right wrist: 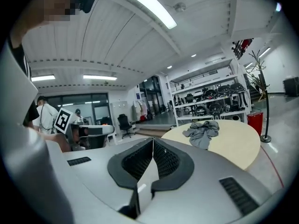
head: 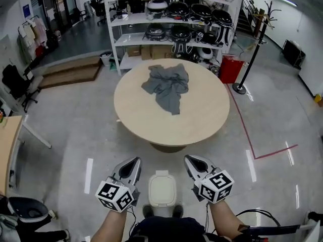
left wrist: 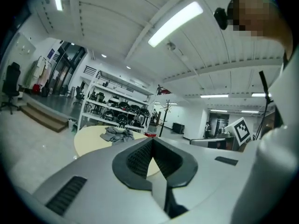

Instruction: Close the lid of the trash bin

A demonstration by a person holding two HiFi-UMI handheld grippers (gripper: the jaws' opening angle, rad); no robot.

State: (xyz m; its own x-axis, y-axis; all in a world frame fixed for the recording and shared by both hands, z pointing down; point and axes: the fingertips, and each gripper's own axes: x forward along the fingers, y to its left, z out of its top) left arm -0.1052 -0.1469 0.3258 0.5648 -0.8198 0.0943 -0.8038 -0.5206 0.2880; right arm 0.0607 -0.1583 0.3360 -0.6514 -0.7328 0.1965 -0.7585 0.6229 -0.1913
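A small white trash bin (head: 162,189) stands on the floor just in front of the person's feet, its lid lying flat on top. In the head view my left gripper (head: 135,161) hangs to the bin's left and my right gripper (head: 189,159) to its right, both above floor level and touching nothing. Each points forward toward the table. The left gripper (left wrist: 152,142) has its jaws pressed together with nothing between them, and so does the right gripper (right wrist: 153,140). The bin is hidden in both gripper views.
A round beige table (head: 202,116) stands ahead with a crumpled grey cloth (head: 167,87) on it. Behind it are white shelves (head: 171,25) of gear, a red box (head: 230,68) and a coat stand (head: 251,49). A wooden desk (head: 7,146) edges in at left.
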